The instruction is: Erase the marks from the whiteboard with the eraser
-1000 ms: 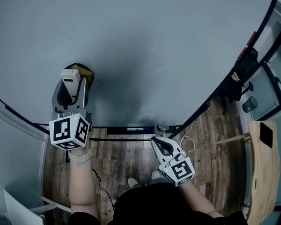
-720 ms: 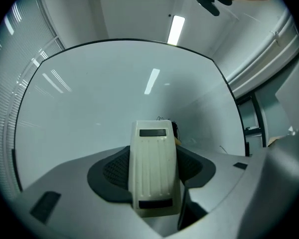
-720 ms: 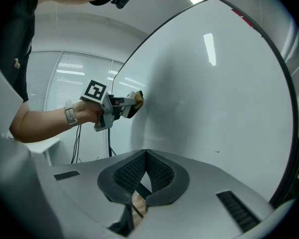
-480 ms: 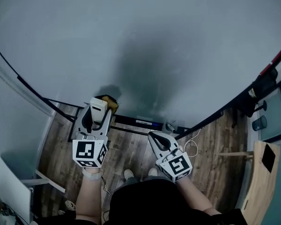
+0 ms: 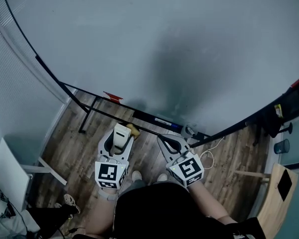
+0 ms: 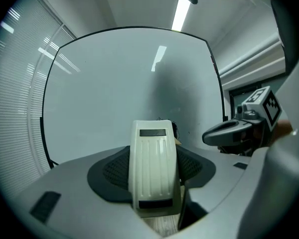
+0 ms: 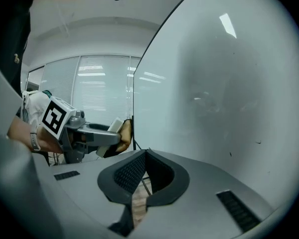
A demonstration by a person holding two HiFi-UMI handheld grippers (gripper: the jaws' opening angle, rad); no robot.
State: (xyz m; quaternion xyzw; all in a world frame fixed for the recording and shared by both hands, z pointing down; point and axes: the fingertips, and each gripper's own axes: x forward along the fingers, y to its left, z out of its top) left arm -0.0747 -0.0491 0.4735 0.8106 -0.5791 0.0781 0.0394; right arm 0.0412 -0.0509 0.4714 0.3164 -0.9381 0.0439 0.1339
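The whiteboard (image 5: pixel 179 49) fills the upper head view, and a grey shadow lies across its middle. My left gripper (image 5: pixel 120 132) is held below the board's bottom edge, over the floor, shut on the eraser (image 5: pixel 121 135). The eraser has a cream plastic back and a tan felt (image 5: pixel 134 130) facing the board. In the left gripper view the eraser (image 6: pixel 152 168) stands upright between the jaws, clear of the whiteboard (image 6: pixel 109 93). My right gripper (image 5: pixel 162 137) hangs beside it, shut and holding nothing. Tiny dark specks (image 7: pixel 258 142) show on the whiteboard (image 7: pixel 224 73).
A marker tray (image 5: pixel 157 119) runs along the board's lower edge with a marker on it. A red clip (image 5: pixel 112 96) sits on the frame at the left. A wooden chair (image 5: pixel 279 185) stands at the right and a white panel (image 5: pixel 10 176) at the left, on wood flooring (image 5: pixel 74 133).
My left gripper with the eraser has come down off the board face to below its bottom edge. The head view has swung left. My right gripper stays shut at about the same place.
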